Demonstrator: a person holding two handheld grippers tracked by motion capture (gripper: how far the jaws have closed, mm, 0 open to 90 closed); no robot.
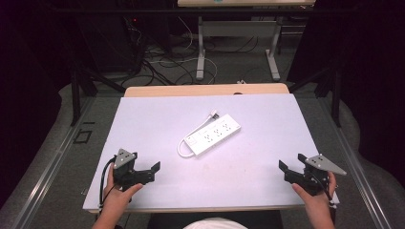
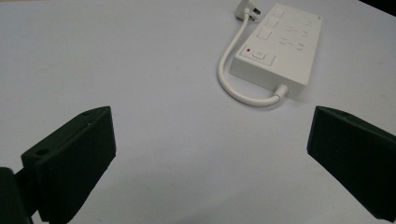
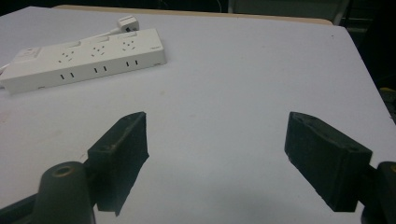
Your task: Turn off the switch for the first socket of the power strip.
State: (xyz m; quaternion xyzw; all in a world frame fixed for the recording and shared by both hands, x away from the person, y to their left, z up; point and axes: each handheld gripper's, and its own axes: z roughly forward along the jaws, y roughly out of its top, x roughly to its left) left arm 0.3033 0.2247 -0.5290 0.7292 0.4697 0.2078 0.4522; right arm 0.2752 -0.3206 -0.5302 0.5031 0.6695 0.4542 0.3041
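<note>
A white power strip [image 1: 214, 135] lies at an angle in the middle of the white table top [image 1: 272, 119], with its short cord [image 1: 182, 147] looped at its near-left end and its plug [image 1: 215, 115] by the far side. My left gripper [image 1: 154, 171] is held low at the front left, open and empty, pointing toward the strip [image 2: 280, 44], which lies ahead and to the right of the gap between its jaws [image 2: 210, 154]. At the front right my right gripper [image 1: 291, 164] is open and empty; the strip [image 3: 84, 58] lies far to its upper left.
The table's wooden far edge [image 1: 205, 89] borders a floor with loose cables [image 1: 167, 62] and the legs of another table [image 1: 201, 52]. Dark curtains flank both sides. A metal rail [image 1: 52, 157] runs along the left.
</note>
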